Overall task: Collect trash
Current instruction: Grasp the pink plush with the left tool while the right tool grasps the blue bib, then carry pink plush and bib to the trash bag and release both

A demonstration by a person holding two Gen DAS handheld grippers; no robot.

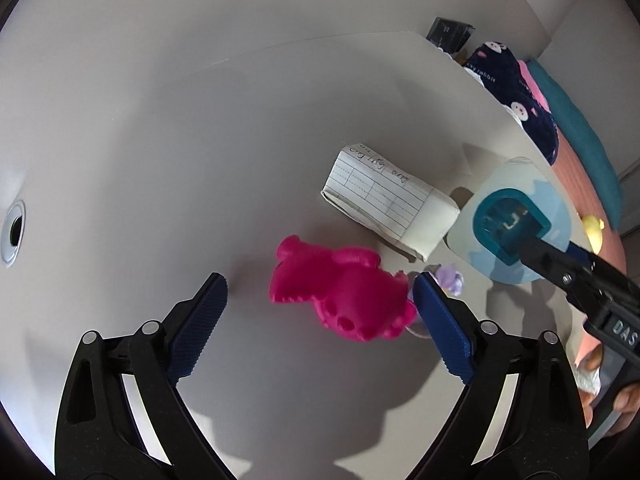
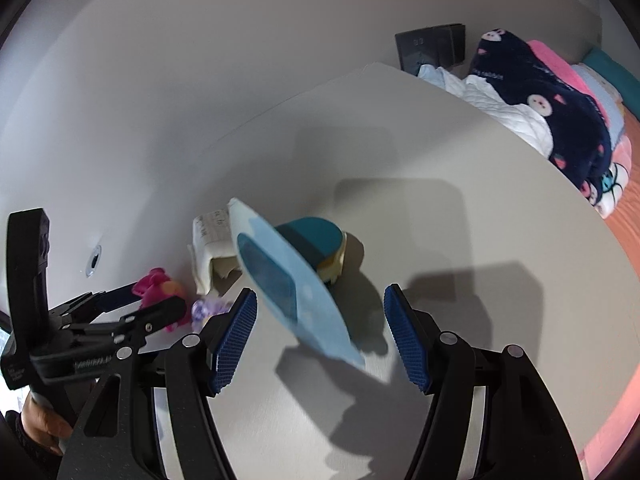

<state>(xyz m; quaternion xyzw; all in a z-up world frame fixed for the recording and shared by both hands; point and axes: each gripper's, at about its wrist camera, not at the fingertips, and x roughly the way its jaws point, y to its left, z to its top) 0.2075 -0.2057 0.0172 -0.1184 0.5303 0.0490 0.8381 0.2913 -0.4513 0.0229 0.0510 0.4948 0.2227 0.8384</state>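
A folded sheet of lined paper (image 1: 384,196) (image 2: 208,240) lies on the pale desk (image 1: 260,128) (image 2: 500,240). In front of it lies a pink bear figure (image 1: 344,296) (image 2: 158,284), between the fingers of my left gripper (image 1: 320,320) (image 2: 132,304), which stands open; neither pad presses on the bear. A small purple scrap (image 1: 450,280) (image 2: 208,308) sits beside the bear. My right gripper (image 2: 324,332) (image 1: 556,252) is open around a light blue pan (image 2: 296,292) (image 1: 508,224) with a teal brush part (image 2: 316,240). The pan stands tilted, close to the left pad.
A round cable hole (image 1: 12,236) (image 2: 94,260) is at the left. A bed with a navy patterned blanket (image 1: 520,92) (image 2: 560,112) borders the desk's right edge. A black wall socket (image 2: 432,46) sits behind, and a yellow toy (image 1: 594,228) on the bed. A person's hand (image 2: 44,424) holds the left gripper.
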